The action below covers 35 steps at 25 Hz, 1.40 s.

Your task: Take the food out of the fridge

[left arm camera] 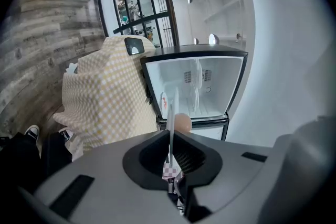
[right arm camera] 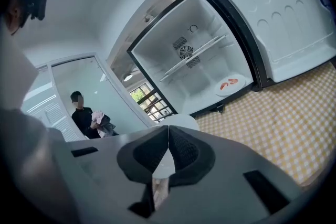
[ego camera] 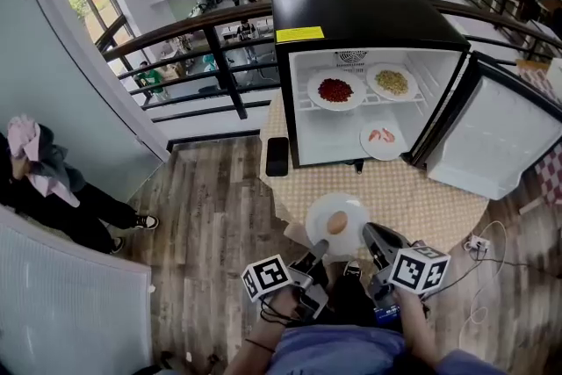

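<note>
White plate (ego camera: 320, 212) bearing a round brown food (ego camera: 337, 223) hung above the checked table (ego camera: 421, 193), just outside the open fridge (ego camera: 351, 13). We held it by its near rim: our left gripper (ego camera: 322, 247) and right gripper (ego camera: 370, 232) each had jaws pinched tight on that rim.

I see the fridge (ego camera: 360, 13) at the desk's (ego camera: 430, 193) far edge, phone (ego camera: 277, 156) at left edge, egg plate (ego camera: 322, 214) over near edge.

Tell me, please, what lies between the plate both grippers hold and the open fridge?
Only bare checked tablecloth separates the plate from the fridge, as the head view shows; the phone lies aside.
</note>
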Motion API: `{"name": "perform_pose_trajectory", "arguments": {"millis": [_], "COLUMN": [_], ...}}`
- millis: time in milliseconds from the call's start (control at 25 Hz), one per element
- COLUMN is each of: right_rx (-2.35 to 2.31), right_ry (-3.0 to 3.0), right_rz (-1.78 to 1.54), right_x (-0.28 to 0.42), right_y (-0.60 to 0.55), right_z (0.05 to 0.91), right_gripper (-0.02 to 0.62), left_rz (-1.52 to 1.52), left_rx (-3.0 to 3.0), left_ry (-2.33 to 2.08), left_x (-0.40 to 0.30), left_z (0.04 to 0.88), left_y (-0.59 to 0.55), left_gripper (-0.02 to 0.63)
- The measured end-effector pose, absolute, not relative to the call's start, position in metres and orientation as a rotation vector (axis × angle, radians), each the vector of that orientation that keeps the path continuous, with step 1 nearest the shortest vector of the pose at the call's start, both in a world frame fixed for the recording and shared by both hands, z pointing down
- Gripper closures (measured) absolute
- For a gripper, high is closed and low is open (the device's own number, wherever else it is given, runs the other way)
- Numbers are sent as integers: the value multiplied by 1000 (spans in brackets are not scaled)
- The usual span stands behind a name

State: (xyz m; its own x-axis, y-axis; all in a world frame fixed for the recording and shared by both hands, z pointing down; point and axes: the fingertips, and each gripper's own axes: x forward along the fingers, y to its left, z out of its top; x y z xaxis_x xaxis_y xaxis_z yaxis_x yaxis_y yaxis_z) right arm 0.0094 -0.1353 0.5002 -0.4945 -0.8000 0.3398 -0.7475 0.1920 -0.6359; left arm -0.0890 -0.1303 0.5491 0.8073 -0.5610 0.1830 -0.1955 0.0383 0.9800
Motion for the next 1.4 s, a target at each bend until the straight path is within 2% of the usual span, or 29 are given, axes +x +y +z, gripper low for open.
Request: {"name": "perform_pose_trajectory", "arguments": {"millis": [440, 960, 1400], "right_rx": [-1623, -1666, -1614], "right_ry": [2451, 2486, 2555], "right_rz": [-1113, -1058, -1003], "right_x": [12, 97, 133], "right_y": [-129, -76, -22], "right_z": [486, 493, 477], "right_gripper": [578, 578, 578], "left_rz": [-342, -409, -441], "left_rx": [1535, 1504, 1473], "left_ry": [-633, -679, -768], "left_x": [-85, -33, 2], "left_z": [540, 527, 526], "left_y": [-122, -82, -18], "left_gripper": [581, 581, 581]}}
